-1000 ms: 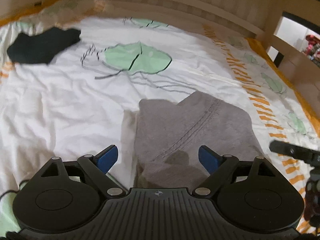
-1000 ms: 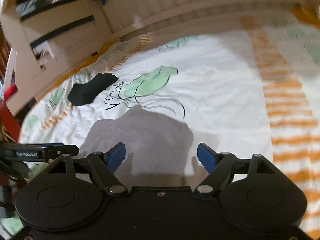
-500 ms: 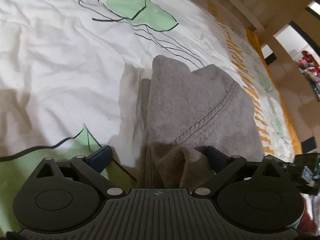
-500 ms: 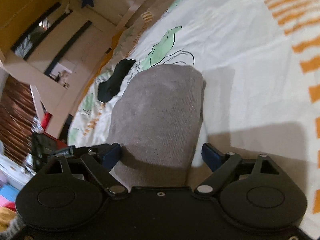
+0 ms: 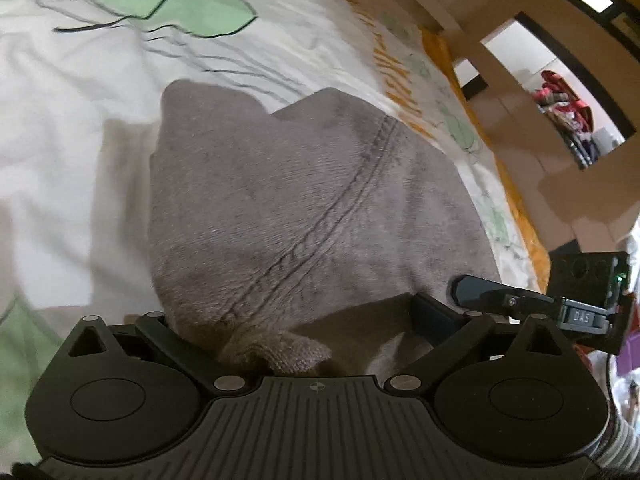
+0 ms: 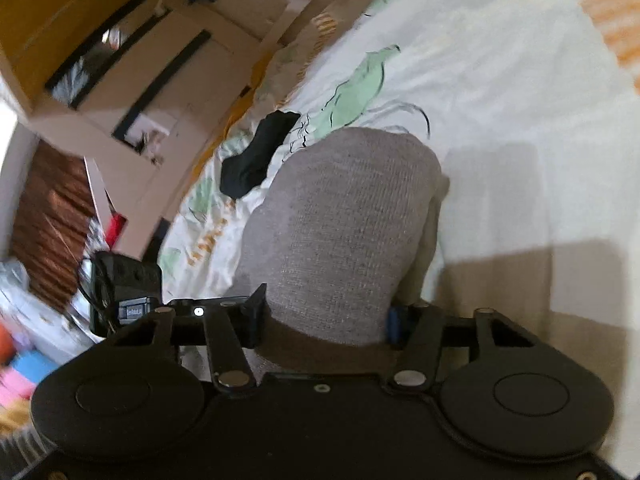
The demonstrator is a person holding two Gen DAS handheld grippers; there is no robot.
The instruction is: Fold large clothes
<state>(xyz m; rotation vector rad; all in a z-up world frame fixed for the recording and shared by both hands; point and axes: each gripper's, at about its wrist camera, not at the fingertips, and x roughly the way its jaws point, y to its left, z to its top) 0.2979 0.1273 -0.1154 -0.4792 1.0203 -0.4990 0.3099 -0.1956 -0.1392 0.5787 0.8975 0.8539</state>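
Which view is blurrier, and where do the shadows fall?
Right wrist view: motion blur smears the left-side room; a hard shadow darkens the bedsheet right of the grey garment. Left wrist view: sharper, fisheye-curved, shadow beside the grey garment.

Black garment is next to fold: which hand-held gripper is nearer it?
Left, probably. The black garment lies ahead and left of the right hand-held gripper; the left hand-held gripper sits on that side.
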